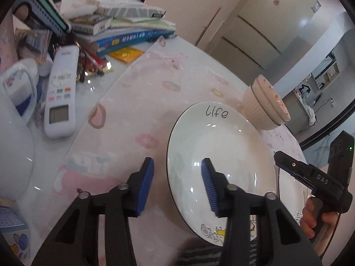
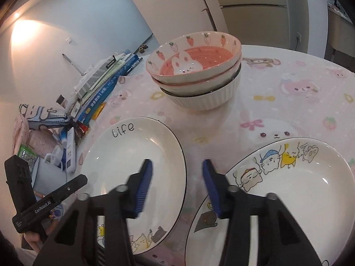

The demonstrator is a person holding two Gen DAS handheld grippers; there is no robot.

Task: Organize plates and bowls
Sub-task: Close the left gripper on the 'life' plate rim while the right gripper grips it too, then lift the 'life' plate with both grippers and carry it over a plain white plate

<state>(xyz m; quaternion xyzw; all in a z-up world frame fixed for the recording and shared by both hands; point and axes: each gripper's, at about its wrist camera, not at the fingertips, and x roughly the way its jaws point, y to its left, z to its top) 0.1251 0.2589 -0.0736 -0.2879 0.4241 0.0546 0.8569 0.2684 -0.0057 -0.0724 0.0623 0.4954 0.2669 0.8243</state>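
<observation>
**Two grippers poised over two plates on a pink tablecloth**

A round table (image 2: pixel 288 71) under a pink cartoon cloth carries the dishes. Two white plates lie side by side near its front edge, close together but apart. The left plate (image 2: pixel 133 155) has the word "life" written on its far rim and small cats on its near rim. The right plate (image 2: pixel 299 188) shows a row of cartoon cats. Further back, towards the middle of the table, stands a stack of bowls (image 2: pixel 195 75): a ribbed white bowl at the bottom and pink strawberry bowls nested on top.

The plates look like glazed ceramic, so they are probably stiff, fairly heavy, slippery and breakable. Each lies flat, which leaves only the raised rim to pinch, with one finger over and one under. The near rim looks like the easiest spot.

The left gripper (image 1: pixel 177 184) hovers above the left edge of the "life" plate. Its blue-padded fingers (image 1: pixel 145 186) stand partly apart, one over the cloth, one over the plate, with the rim between them in the view. They appear to press on nothing.

The right gripper (image 2: pixel 177 186) hangs over the gap between the two plates. Its fingers (image 2: pixel 210 188) are also partly apart and hold nothing.

Books (image 1: pixel 124 28) and a remote control (image 1: pixel 61 95) clutter the table's left edge.
</observation>
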